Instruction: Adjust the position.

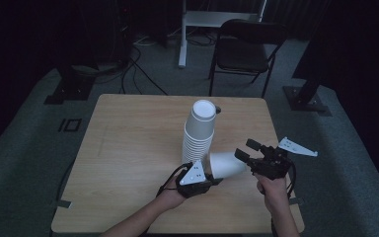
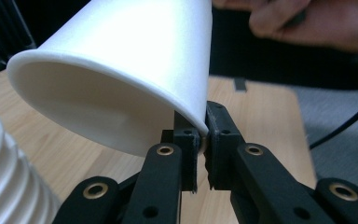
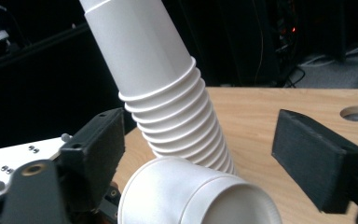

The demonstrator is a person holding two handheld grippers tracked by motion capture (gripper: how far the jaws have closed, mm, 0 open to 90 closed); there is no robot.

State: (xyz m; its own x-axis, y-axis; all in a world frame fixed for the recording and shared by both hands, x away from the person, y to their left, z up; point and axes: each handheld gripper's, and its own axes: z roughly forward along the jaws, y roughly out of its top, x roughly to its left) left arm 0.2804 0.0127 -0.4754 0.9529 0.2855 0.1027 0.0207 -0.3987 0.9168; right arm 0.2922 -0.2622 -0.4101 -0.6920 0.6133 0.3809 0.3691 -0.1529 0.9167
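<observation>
- The left hand [image 1: 171, 196] is seen coming in from the near edge of the table [image 1: 128, 148], forearm angled up and to the right, wrist kept low over the wood.
- The left gripper [image 1: 212, 178] is pinched tight on the rim of a single white paper cup [image 1: 225, 164]. In the left gripper view the cup wall is caught between the two pads [image 2: 192, 140], one inside the mouth and one outside.
- That loose cup [image 2: 121, 70] is held tipped on its side, off the surface, a bit right of the table's middle and closer to the near edge, mouth turned toward the left gripper and base toward the right one.
- Just behind it a tall stack of cups [image 1: 198, 133] is standing upside down on the table, roughly central, leaning a little. It's touching or nearly touching the held cup, hard to call.
- The right hand [image 1: 271, 190] is brought up from the near right corner, gripper pointed left.
- The right gripper [image 1: 244, 152] is spread wide. In its own view the cup's base [image 3: 200, 196] sits low between the jaws, with neither pad on it.
- Plenty of bare wood is left on the table's left half and along the far edge. The right edge is close behind the right hand.
</observation>
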